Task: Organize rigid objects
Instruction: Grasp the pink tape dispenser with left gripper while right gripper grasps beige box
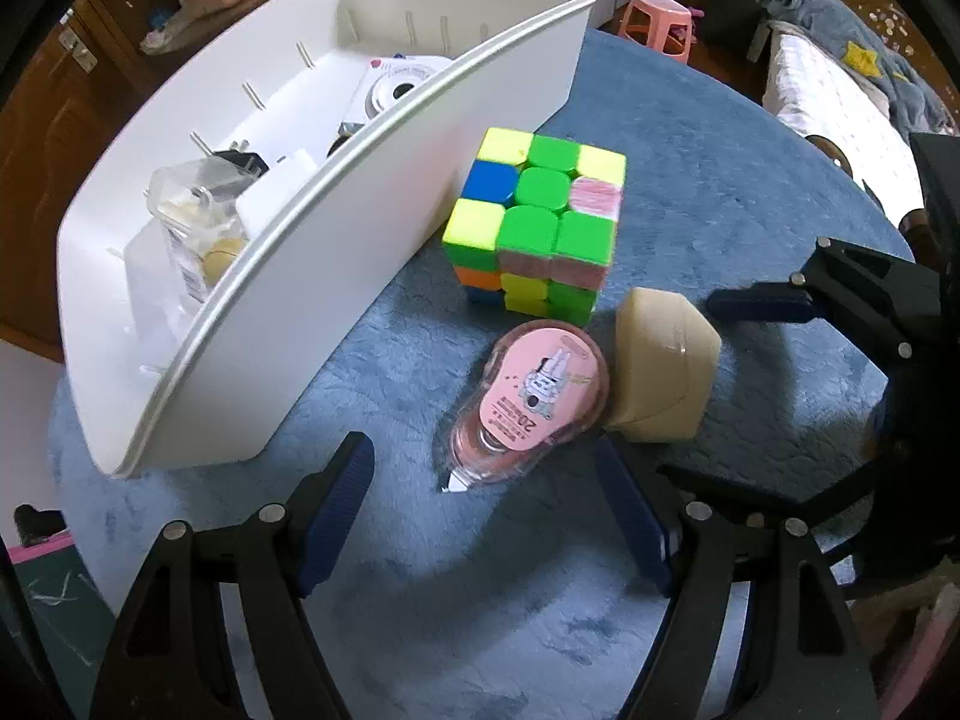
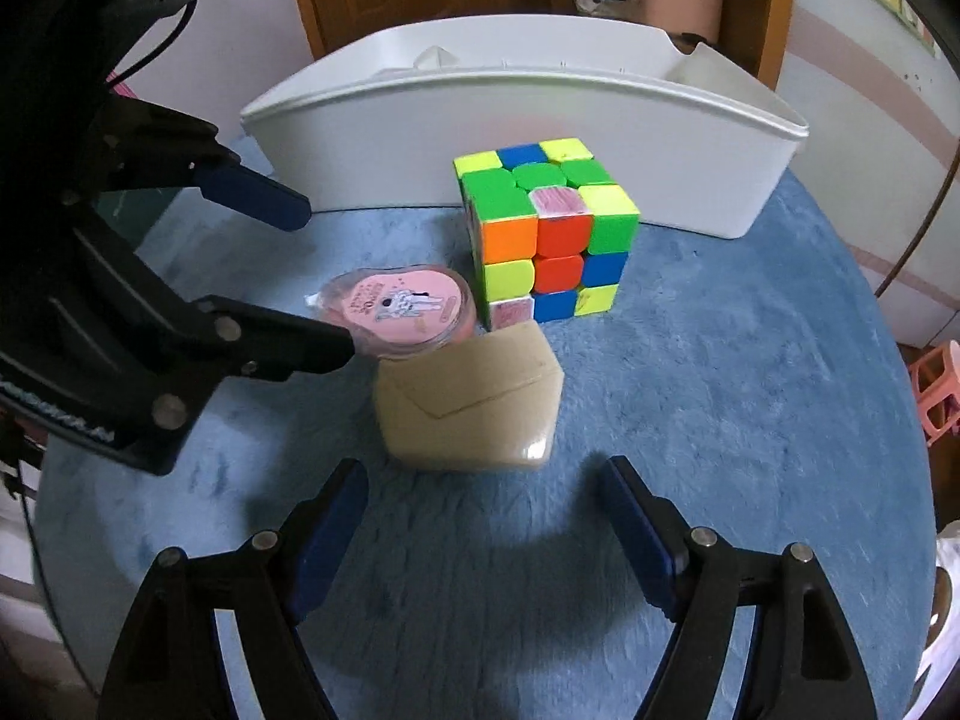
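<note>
Both claws released, nothing between the blue pads. Left claw [image 1: 483, 468] hangs over the pink correction tape dispenser [image 1: 528, 408], its white tip near the gap but not gripped; in the right wrist view one left finger crosses in front of the dispenser and hides its near edge. Right claw [image 2: 486, 492] hovers just short of the beige box [image 2: 468, 408], pads not touching it; from the left wrist view only part of this claw shows at the right edge, the rest cut off. Beige box lies touching the tape dispenser, both on the blue fuzzy desk cover [image 2: 720, 420]. Scrambled puzzle cube [image 1: 534, 216] stands just behind them, close beside the white bin [image 1: 336, 276]; contact cannot be told. Inside the bin, partly hidden by the near wall: a white toy camera [image 1: 396, 90], a clear plastic case [image 1: 192, 222], some black item too covered to name. From the right wrist view the bin's contents are hidden entirely. Background blurred: pink stool [image 1: 657, 24], bed with blue blanket [image 1: 840, 60].
</note>
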Demonstrator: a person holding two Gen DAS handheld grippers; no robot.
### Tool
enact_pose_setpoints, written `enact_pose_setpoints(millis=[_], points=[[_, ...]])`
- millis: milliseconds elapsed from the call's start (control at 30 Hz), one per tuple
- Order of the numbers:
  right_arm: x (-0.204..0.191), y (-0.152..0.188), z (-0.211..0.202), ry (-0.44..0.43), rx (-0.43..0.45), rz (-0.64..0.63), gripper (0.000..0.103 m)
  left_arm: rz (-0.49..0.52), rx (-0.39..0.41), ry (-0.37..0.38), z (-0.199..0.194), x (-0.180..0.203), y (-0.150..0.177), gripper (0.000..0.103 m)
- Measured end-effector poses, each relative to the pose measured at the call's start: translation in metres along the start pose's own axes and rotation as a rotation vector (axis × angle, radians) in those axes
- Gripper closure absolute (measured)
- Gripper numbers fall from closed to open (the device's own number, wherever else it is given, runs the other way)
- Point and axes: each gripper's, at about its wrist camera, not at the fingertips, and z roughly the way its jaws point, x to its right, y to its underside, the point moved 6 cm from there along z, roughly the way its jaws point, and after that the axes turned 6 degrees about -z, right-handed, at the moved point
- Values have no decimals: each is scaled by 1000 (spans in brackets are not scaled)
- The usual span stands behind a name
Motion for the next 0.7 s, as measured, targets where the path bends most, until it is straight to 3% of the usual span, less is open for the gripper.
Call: enact_pose_setpoints(millis=[267,400,700], points=[[4,-12,9,0,67,-31,24,41,-12,36,7,-4,-3,24],[1,-14,10,-50,83,-55,40,57,-23,52,10,-4,-5,24],[19,4,-8,-67,74,22,40,111,-50,77,26,4,-13,24]])
